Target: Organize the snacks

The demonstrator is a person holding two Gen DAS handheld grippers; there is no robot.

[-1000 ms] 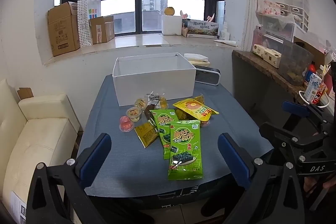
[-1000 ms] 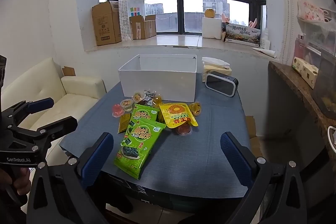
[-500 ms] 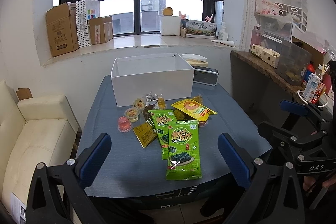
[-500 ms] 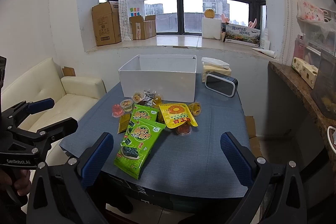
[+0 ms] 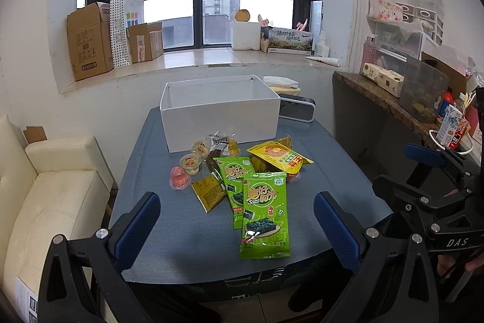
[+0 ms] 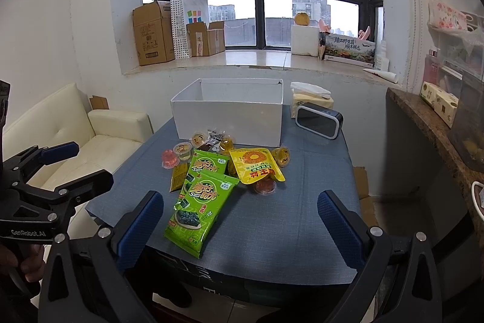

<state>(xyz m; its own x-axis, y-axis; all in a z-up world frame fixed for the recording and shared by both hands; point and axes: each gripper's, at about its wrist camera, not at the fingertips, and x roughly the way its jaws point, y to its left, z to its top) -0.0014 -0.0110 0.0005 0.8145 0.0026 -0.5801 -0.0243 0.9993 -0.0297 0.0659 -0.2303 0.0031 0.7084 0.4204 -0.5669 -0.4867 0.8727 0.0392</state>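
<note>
Blue cloth covers the table, where snacks lie heaped before an open white box: two glossy green seaweed packs overlapping, a yellow pouch, small jelly cups. Left gripper and right gripper hover short of the near edge, jaws spread wide, holding nothing.

Home living room, cream sofa, cloth-covered table, cardboard boxes on windowsill
</note>
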